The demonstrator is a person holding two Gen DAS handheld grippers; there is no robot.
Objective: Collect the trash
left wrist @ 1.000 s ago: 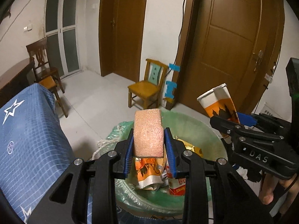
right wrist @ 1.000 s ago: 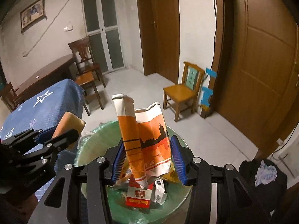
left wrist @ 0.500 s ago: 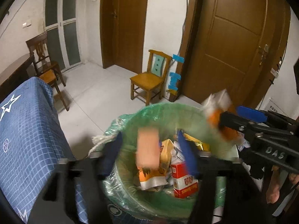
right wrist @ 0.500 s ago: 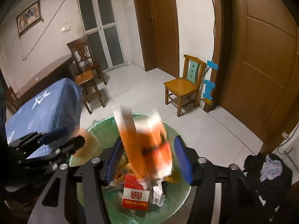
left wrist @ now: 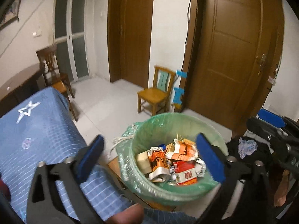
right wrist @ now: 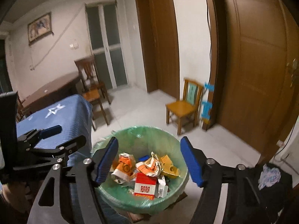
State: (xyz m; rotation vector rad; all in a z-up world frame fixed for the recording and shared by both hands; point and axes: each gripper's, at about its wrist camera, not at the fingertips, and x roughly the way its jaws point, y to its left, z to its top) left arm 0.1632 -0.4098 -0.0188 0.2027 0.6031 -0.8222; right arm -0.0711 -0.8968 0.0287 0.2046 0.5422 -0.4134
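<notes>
Pale tiled floor [left wrist: 104, 112] — a small wooden chair [left wrist: 158, 97] and a darker chair [right wrist: 91, 85] stand directly on it.

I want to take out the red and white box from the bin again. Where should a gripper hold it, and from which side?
Come from straight above. The red and white box lies nearly flat on top of the trash inside the green-lined bin, its broad face up. Close on its two long edges; crumpled wrappers crowd the left side, so I would enter slowly.

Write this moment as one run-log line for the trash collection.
left gripper: open, empty | right gripper: open, empty | jaws just opened | sponge, paper wrapper: in bin | step: both pieces dropped
</notes>
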